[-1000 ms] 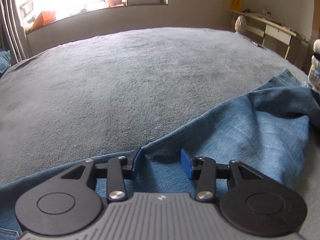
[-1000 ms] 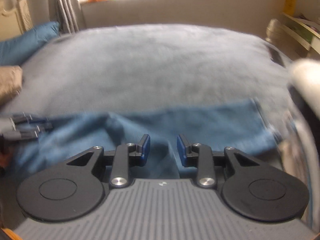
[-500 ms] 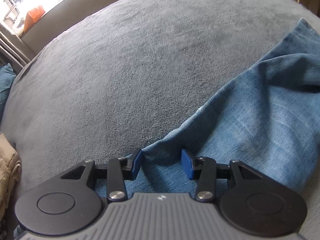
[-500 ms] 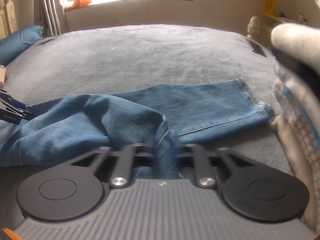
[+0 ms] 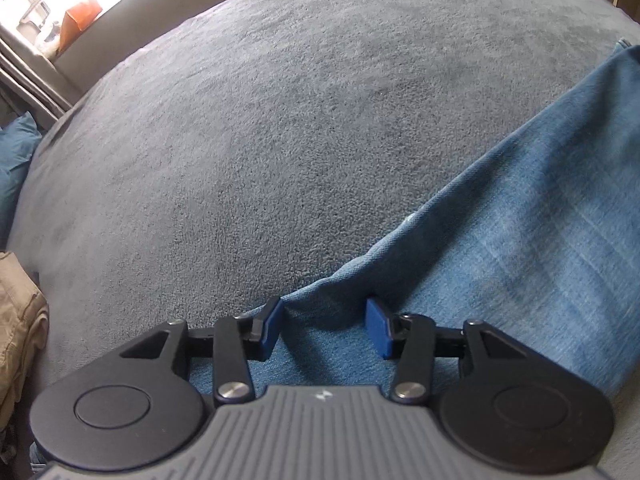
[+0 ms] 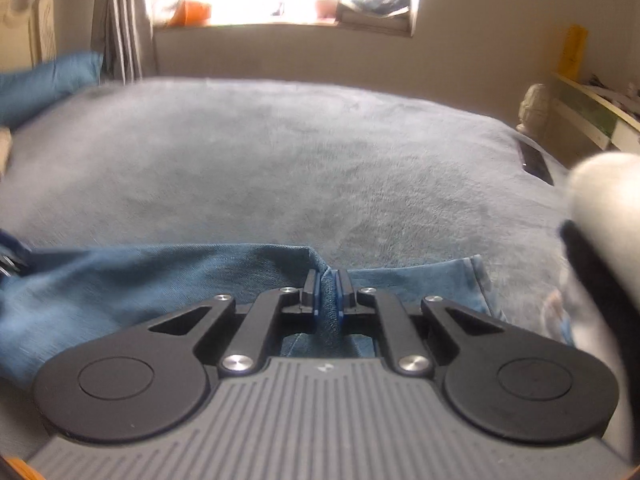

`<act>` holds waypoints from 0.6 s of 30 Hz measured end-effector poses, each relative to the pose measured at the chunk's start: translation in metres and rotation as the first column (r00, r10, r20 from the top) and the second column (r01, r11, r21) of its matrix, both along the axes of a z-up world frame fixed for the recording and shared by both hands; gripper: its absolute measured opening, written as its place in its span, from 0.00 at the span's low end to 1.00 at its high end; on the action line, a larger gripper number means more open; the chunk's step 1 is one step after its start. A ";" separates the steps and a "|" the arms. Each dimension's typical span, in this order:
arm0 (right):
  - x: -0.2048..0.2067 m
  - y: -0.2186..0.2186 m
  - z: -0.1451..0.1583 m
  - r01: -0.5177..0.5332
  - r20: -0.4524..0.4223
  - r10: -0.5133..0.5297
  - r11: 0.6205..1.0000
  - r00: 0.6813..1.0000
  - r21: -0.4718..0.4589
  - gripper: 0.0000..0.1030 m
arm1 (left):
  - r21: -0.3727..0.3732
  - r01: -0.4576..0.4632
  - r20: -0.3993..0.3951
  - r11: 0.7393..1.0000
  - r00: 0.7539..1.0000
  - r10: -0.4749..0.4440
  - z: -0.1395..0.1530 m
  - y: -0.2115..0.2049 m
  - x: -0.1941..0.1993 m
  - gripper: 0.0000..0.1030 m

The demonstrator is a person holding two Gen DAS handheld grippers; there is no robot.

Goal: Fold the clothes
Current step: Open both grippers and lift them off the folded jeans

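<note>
The blue jeans (image 6: 120, 292) lie along the near edge of the grey bed (image 6: 300, 160). The right hand-held gripper (image 6: 328, 286) pinches a fold of them. The left hand-held gripper (image 5: 325, 326) is opening over another fold, its pads apparently not pressing.

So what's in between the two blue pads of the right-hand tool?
A pinched fold of the jeans: the right gripper is shut on it, as its own view shows.

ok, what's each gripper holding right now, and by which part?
Right gripper is shut on a bunched ridge of the jeans, short of the hem. Left gripper holds nothing: its jaws are opening, with the jeans' edge between them.
</note>
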State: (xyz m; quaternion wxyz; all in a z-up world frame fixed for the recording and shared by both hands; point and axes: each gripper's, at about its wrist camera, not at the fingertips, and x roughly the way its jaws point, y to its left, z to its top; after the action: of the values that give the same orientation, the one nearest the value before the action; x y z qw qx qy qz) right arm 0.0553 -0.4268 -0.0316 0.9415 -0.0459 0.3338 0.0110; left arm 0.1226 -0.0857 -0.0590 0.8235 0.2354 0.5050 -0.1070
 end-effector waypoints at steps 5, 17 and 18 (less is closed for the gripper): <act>0.020 -0.004 -0.028 -0.040 -0.060 0.039 0.999 0.997 -0.030 0.05 | 0.027 0.000 0.030 1.000 1.000 -0.001 -0.001 -0.007 -0.004 0.46; 0.027 -0.029 -0.046 0.007 -0.085 0.002 0.995 0.996 0.104 0.25 | 0.008 -0.035 0.044 0.999 0.998 0.035 0.000 -0.004 -0.002 0.47; 0.026 -0.031 -0.043 0.018 -0.072 -0.009 0.993 0.997 0.114 0.30 | 0.001 -0.040 0.040 0.999 0.998 0.040 0.001 -0.002 -0.001 0.48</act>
State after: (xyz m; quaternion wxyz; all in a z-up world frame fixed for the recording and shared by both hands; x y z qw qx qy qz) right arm 0.0810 -0.4577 -0.0749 0.9300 0.0108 0.3665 0.0255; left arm 0.1212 -0.0881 -0.0583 0.8352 0.2280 0.4931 -0.0852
